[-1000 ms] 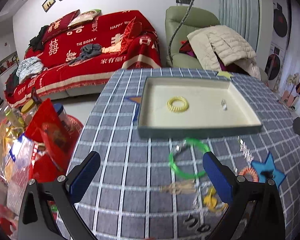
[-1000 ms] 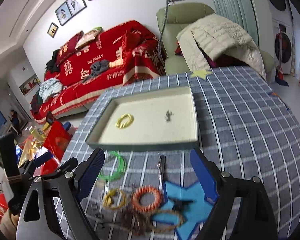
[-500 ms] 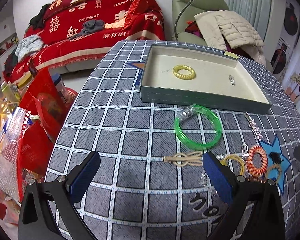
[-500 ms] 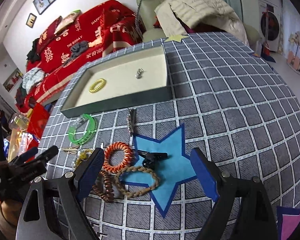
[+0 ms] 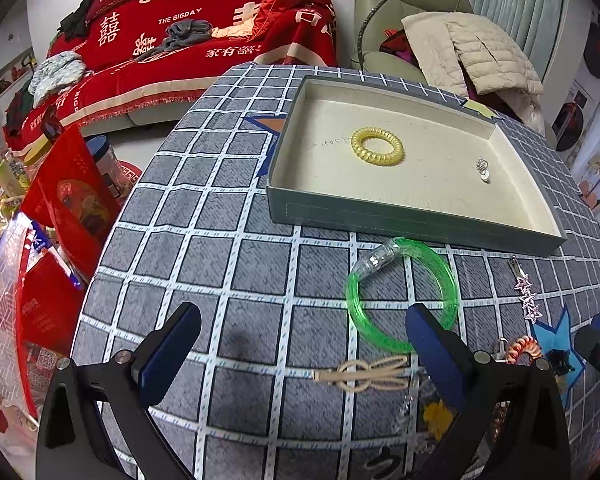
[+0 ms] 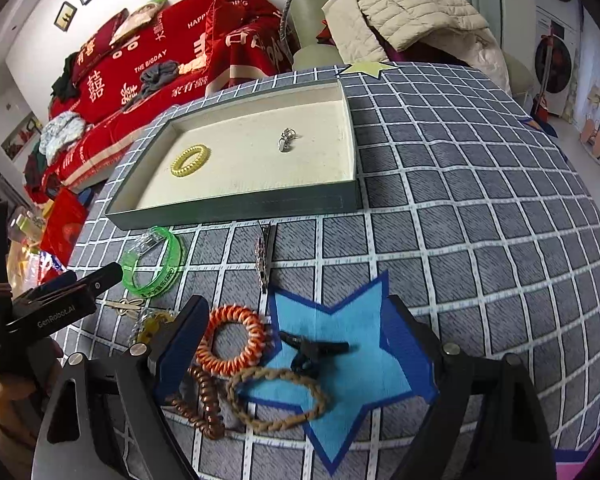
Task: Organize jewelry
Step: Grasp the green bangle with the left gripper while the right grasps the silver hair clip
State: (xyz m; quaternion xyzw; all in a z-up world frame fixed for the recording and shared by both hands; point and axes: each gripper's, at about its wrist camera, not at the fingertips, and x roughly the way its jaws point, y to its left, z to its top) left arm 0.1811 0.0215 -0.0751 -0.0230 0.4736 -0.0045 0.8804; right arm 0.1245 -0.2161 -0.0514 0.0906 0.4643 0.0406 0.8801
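Both of your claws stand wide apart and empty: the right claw (image 6: 292,336) straddles the orange spiral hair tie (image 6: 233,340), black clip (image 6: 312,352) and braided cord loop (image 6: 278,400) crowded on the worktop (image 6: 480,220); the left claw (image 5: 300,344) hovers by the green bangle (image 5: 402,294). Closing here risks snagging two tangled pieces together, dragging extras short of the tray (image 6: 236,204).

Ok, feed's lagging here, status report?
Both hand-held grippers open, empty. Yellow coil tie and silver charm in tray; rest loose on cloth. Nothing blocking.
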